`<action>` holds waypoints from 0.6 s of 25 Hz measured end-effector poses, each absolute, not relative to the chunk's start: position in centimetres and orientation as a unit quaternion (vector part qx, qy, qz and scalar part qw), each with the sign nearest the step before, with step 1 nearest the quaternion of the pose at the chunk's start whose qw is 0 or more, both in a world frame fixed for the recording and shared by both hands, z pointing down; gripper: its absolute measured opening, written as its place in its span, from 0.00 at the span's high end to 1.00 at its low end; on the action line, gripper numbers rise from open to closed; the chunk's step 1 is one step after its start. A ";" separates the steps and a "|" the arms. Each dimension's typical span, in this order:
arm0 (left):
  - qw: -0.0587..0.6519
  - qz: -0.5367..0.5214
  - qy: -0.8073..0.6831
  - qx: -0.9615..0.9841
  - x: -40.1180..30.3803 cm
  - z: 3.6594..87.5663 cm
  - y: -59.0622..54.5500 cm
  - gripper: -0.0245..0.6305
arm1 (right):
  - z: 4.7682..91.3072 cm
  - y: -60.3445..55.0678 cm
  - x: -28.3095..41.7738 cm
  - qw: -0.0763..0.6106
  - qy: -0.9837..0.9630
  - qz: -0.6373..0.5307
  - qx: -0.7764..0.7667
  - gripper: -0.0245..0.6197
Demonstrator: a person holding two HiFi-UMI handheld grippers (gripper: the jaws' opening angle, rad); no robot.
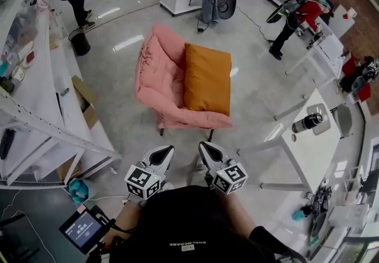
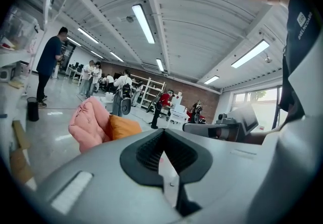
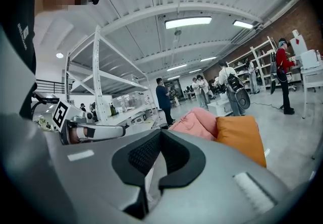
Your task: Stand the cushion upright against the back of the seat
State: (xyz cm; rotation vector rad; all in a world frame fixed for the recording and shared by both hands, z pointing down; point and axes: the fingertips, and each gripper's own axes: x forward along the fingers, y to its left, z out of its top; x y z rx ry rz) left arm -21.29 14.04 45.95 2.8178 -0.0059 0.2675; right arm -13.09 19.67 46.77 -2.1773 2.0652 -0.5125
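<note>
approach step. left claw (image 1: 166, 150) and right claw (image 1: 203, 147) are both closed and empty, well apart from the pink seat (image 1: 155, 75). the orange cushion (image 1: 207, 78) rests on it. next move, as judged: advance, open both claws, grip the cushion edges.

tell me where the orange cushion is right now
Mid-frame in the head view, the orange cushion rests on the pink chair, covering its right part, with a white table further right.
</note>
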 end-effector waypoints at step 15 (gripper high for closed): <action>0.160 0.107 -0.071 0.979 -19.8 47.6 9.8 0.93 | 48.8 15.5 -8.7 0.065 0.685 -0.198 -0.698 0.95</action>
